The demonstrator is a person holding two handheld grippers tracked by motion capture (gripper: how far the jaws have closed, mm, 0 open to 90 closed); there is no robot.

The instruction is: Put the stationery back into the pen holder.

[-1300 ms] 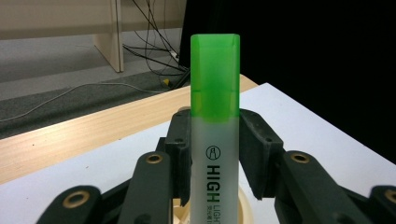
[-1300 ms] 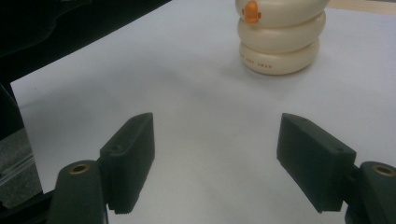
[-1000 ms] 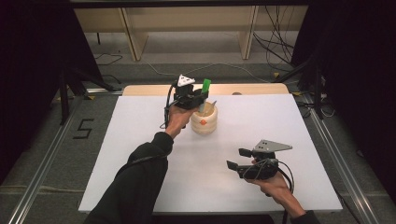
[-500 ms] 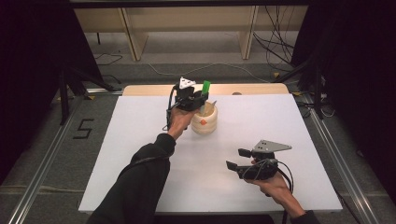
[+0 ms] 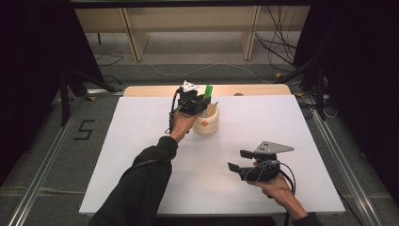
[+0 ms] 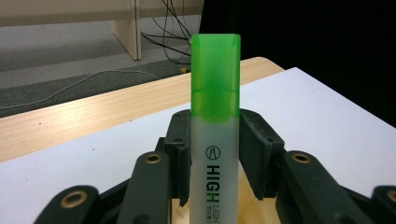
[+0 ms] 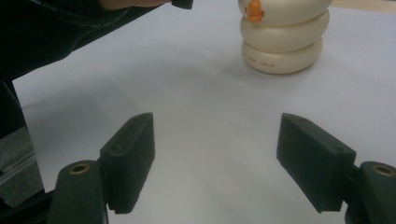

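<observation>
My left gripper (image 6: 215, 186) is clamped on an upright green-capped translucent highlighter pen (image 6: 215, 140); the barrel reads "HIGH", w/ "LIGHT" cut off below. In the high view it hangs over the cream ribbed round holder (image 5: 207, 123), which has an orange mark and stands at 12 o'clock on the white table sheet (image 5: 141, 141), near the far wooden edge. The holder's small base print is too blurred to read. My right gripper (image 5: 237, 160) sits at 5 o'clock, jaws wide, nothing btwn them, w/ bare sheet around it.

Grey floor (image 5: 42, 155), black curtains (image 5: 357, 70)
</observation>
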